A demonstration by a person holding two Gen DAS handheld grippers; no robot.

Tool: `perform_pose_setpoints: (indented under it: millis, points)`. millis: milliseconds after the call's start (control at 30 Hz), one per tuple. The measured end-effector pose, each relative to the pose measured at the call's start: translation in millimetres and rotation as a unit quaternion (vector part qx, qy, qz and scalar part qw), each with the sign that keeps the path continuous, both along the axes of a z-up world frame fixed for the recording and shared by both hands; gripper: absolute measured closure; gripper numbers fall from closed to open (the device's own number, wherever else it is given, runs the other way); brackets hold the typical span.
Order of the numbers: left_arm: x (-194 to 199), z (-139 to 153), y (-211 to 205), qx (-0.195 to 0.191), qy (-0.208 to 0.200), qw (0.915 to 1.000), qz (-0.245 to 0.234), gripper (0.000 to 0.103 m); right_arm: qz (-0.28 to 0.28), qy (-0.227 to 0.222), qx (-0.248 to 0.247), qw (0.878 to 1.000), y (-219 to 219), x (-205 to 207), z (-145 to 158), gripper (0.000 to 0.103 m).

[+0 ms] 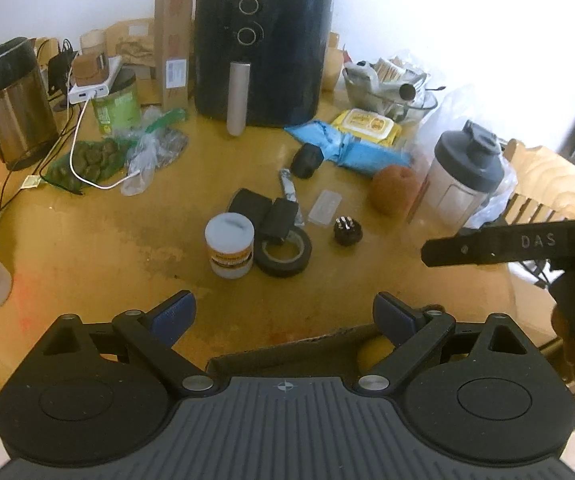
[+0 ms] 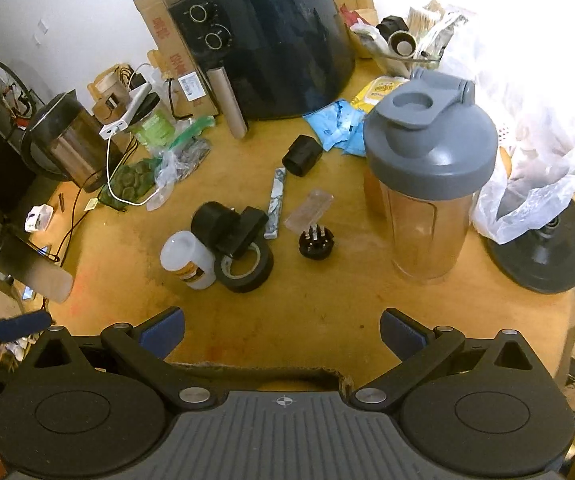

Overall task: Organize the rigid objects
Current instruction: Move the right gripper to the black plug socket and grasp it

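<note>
Jaws spread wide and empty on both the left gripper (image 1: 285, 316) and right gripper (image 2: 283, 332), a white squat plastic jar (image 1: 229, 246) stands on the yellow wooden surface (image 1: 87, 248), ahead, nearer the left.

Both cameras look down from the near edge of the yellow wooden table (image 1: 87, 248) toward the big black air fryer (image 1: 263, 52) (image 2: 271, 36), sharing its middle.

1. The left gripper (image 1: 285, 312) is black, with blue pads on its fingers (image 1: 175, 314).
2. The right gripper (image 2: 283, 328) looks the same, with silver screws, round discs and a grey ribbed middle bearing a small cross mark.
</note>
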State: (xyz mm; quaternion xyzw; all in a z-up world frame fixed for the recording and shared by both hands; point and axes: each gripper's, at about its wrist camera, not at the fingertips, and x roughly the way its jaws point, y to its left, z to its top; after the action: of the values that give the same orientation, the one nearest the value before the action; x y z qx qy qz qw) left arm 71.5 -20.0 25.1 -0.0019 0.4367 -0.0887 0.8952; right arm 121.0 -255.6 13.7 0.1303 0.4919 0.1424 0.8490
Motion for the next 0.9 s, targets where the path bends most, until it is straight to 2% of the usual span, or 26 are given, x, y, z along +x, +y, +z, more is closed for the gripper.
perform_pose_setpoints:
  millis: [200,400,600,800,900]
  points:
    - [8.8,-12.5,-7.1,0.031,-0.014,0.9991,-0.027,0.006,0.026,-0.009,-0.014,1.000,11.1,14.8,-24.8,0.000]
    - [16.4,-14.5,-3.9,0.025,-0.015,0.9991,-0.032,0.006,0.041,0.003,-0.026,0.999,26.1,34.4,-49.4,0.000]
    - [14.2,-13.2,4.3,0.020,-0.005,0.9996,-0.019,0.006,0.059,0.004,-0.054,0.997,33.9,41.8,-52.1,0.000]
    - [9.4,-16.5,10.6,0.044,-0.010,0.9989,-0.016,0.006,0.082,-0.003,-0.078,0.994,38.9,46.1,-48.7,0.001]
    - [9.8,-19.0,14.9,0.044,-0.004,0.9989,-0.013,0.006,0.093,-0.012,-0.089,0.992,44.7,51.2,-48.3,0.010]
